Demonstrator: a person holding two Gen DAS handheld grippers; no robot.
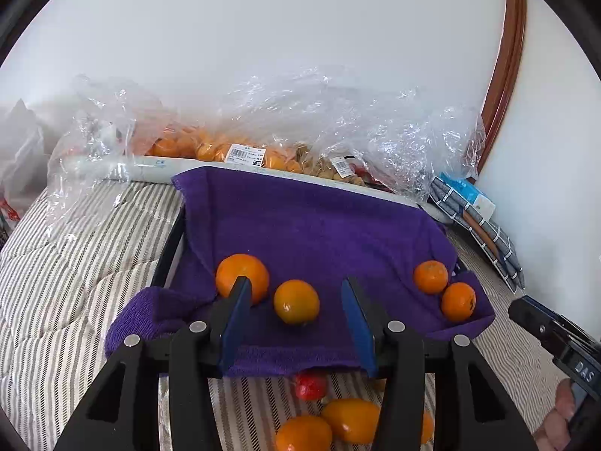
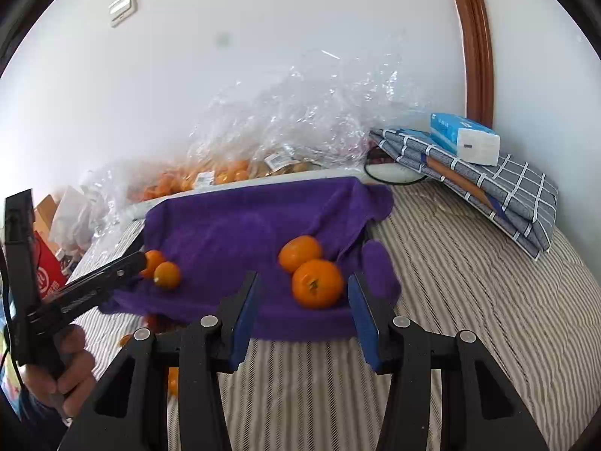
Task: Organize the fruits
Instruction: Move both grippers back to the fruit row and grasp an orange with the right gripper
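Right now both grippers stand with jaws apart and nothing between the pads: the left gripper (image 1: 296, 323) hovers just short of an orange (image 1: 296, 301) on the purple towel (image 1: 319, 225), and the right gripper (image 2: 304, 308) hovers just short of another orange (image 2: 317, 283). Four oranges lie on the towel in two pairs, one pair near each side, touching or nearly so. More oranges (image 1: 349, 419) and a red fruit (image 1: 310, 385) lie on the striped bedding (image 1: 75, 282) below the towel's near edge.
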